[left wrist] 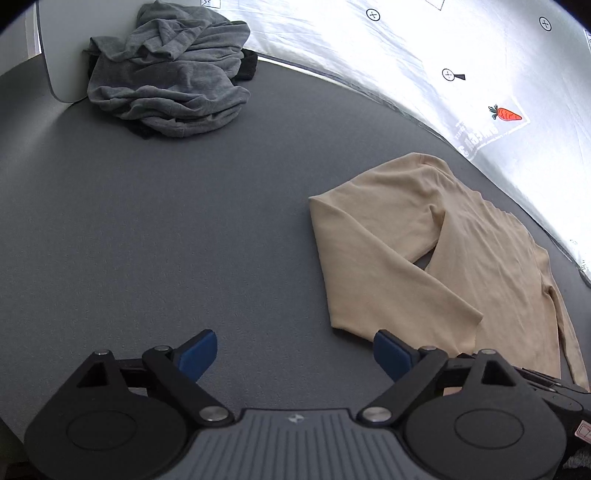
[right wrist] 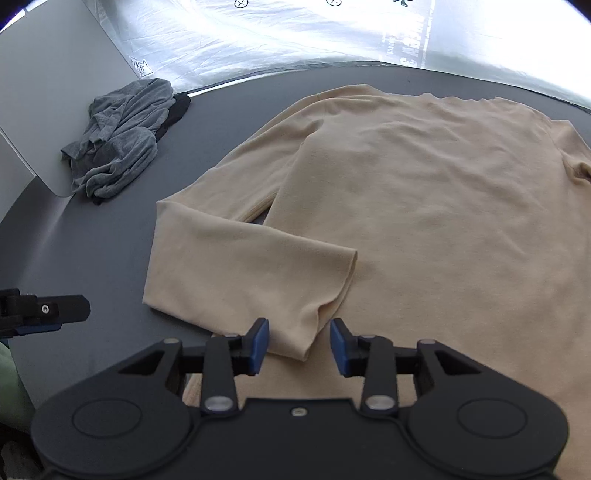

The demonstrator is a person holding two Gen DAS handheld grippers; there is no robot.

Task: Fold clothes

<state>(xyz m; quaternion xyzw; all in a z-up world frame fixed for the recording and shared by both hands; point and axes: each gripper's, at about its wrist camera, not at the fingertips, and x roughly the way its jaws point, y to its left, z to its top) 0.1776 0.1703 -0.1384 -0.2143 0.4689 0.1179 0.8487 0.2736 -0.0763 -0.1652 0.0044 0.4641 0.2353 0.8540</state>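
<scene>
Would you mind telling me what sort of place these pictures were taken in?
Probably a staged data-collection workspace rather than a home: a dark grey felt-like tabletop holds a spread beige long-sleeved shirt and a crumpled grey garment, and behind it hangs a white sheet printed with marker symbols.

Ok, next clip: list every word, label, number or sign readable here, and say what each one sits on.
No text reads in full.
Grey block lettering on the white sheet, beside the carrot picture: reversed, washed out, unreadable.
Arrow-shaped label at the sheet's left edge: too blurred.
Circled cross marks on the sheet: signs, no words.
Red-lined sticker on the left gripper: too small.
Beige shirt, grey pile: nothing printed visible.
</scene>
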